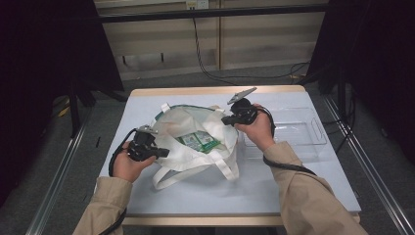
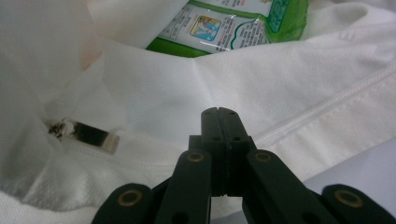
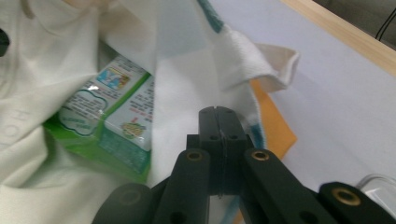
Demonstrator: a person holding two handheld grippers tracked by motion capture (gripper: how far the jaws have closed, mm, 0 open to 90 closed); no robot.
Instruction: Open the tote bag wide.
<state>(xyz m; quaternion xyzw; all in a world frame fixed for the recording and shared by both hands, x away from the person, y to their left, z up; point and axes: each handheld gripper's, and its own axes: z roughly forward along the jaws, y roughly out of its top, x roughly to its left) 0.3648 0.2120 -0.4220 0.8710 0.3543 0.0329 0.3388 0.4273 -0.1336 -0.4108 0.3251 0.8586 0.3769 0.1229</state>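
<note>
A white fabric tote bag (image 1: 195, 128) lies on the table with its mouth held wide. Green and white cartons (image 1: 198, 141) lie inside it, also seen as cartons (image 2: 233, 25) and cartons (image 3: 109, 112). My left gripper (image 1: 161, 152) is at the bag's left rim. Its jaws are pressed together where the bag's seamed edge (image 2: 327, 107) runs into my left gripper (image 2: 218, 112). My right gripper (image 1: 224, 119) is at the bag's right rim. There my right gripper (image 3: 217, 111) is shut where the white fabric (image 3: 182, 93) and its teal trim meet the tips.
A clear plastic tray (image 1: 298, 128) sits on the table to the right of the bag. A metal zipper pull (image 2: 88, 133) lies on the bag's rim left of the left jaws. The bag's straps (image 1: 195, 172) trail toward the table's (image 1: 293, 191) front edge.
</note>
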